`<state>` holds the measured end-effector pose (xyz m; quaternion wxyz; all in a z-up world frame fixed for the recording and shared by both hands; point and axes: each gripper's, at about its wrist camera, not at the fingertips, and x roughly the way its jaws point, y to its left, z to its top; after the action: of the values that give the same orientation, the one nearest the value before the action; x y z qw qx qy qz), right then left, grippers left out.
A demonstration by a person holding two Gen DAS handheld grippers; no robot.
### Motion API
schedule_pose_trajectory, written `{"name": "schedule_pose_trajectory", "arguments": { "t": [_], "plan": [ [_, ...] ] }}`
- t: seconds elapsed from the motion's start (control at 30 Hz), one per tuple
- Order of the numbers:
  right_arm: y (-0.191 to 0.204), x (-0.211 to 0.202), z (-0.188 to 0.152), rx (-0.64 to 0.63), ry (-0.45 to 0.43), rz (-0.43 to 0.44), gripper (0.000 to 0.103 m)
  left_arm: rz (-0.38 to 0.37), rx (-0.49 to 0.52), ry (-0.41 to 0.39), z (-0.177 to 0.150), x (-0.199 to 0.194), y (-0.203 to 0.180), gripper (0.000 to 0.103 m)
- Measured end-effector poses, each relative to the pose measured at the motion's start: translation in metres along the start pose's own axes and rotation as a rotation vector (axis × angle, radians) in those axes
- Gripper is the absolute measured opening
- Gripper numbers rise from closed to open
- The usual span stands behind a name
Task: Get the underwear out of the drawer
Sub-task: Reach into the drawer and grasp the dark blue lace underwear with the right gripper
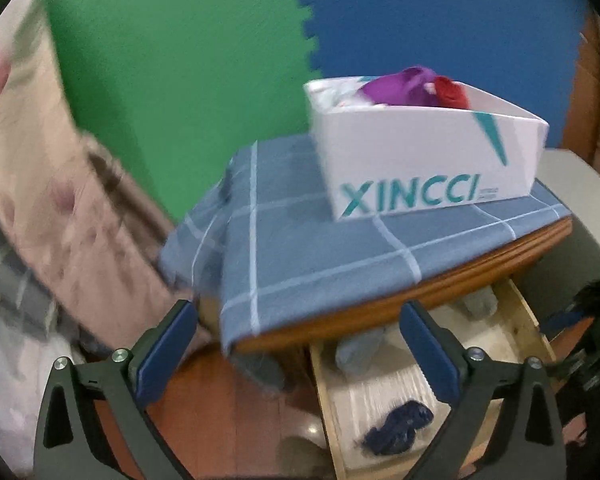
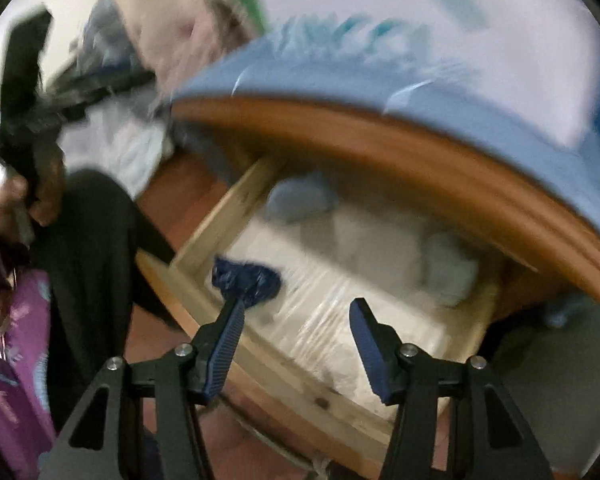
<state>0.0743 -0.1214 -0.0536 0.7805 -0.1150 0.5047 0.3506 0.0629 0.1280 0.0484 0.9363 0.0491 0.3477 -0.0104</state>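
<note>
The wooden drawer (image 1: pixel 325 396) stands pulled out under the bedside cabinet. A dark blue piece of underwear (image 1: pixel 398 428) lies near its front, and pale blue-grey pieces (image 1: pixel 360 350) lie further in. My left gripper (image 1: pixel 298 312) hovers above the cabinet's corner, open wide with nothing between its fingers. In the blurred right wrist view, my right gripper (image 2: pixel 296 308) is open over the drawer (image 2: pixel 300 380). Its left fingertip (image 2: pixel 232 316) sits just in front of the dark blue underwear (image 2: pixel 246 278); whether they touch I cannot tell. Nothing sits between its pads.
A white XINCCI box (image 1: pixel 432 160) holding purple and red garments stands on a blue checked cloth (image 1: pixel 320 256) over the cabinet top. Floral bedding (image 1: pixel 60 200) lies to the left. A person's black trouser leg (image 2: pixel 88 260) and purple cloth (image 2: pixel 16 360) are left of the drawer.
</note>
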Motion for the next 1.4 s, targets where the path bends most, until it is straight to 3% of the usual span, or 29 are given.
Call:
{"name": "schedule_pose_trajectory", "arguments": {
  "t": [0.1,0.23,0.53,0.7,0.97,1.17,1.2,1.27,1.4],
  "plan": [
    [0.026,0.042,0.015,-0.102,0.098,0.033,0.056,-0.014,-0.076,-0.06,-0.003,-0.011,0.017,0.102],
    [0.05,0.094,0.038,-0.206,0.204,0.06,0.056,-0.035,-0.149,-0.034,-0.007,-0.004,0.03,0.102],
    [0.068,0.157,0.047,-0.374,0.393,0.067,0.056,-0.029,-0.119,-0.05,-0.008,-0.006,0.025,0.102],
    [0.072,0.177,0.053,-0.397,0.429,0.087,0.056,-0.037,-0.129,-0.052,-0.008,-0.005,0.025,0.102],
    [0.078,0.222,0.049,-0.402,0.522,0.103,0.056,-0.087,-0.242,-0.04,-0.008,0.0,0.046,0.102],
    [0.076,0.232,0.047,-0.367,0.531,0.101,0.055,-0.112,-0.289,-0.037,-0.009,0.003,0.055,0.102],
    [0.075,0.232,0.047,-0.354,0.53,0.104,0.053,-0.111,-0.287,-0.037,-0.009,0.003,0.056,0.102],
    [0.076,0.231,0.044,-0.367,0.529,0.107,0.038,-0.112,-0.285,-0.037,-0.009,0.003,0.056,0.102],
    [0.078,0.207,0.044,-0.403,0.455,0.029,0.026,-0.106,-0.283,-0.036,-0.008,0.004,0.056,0.102]
  ]
}}
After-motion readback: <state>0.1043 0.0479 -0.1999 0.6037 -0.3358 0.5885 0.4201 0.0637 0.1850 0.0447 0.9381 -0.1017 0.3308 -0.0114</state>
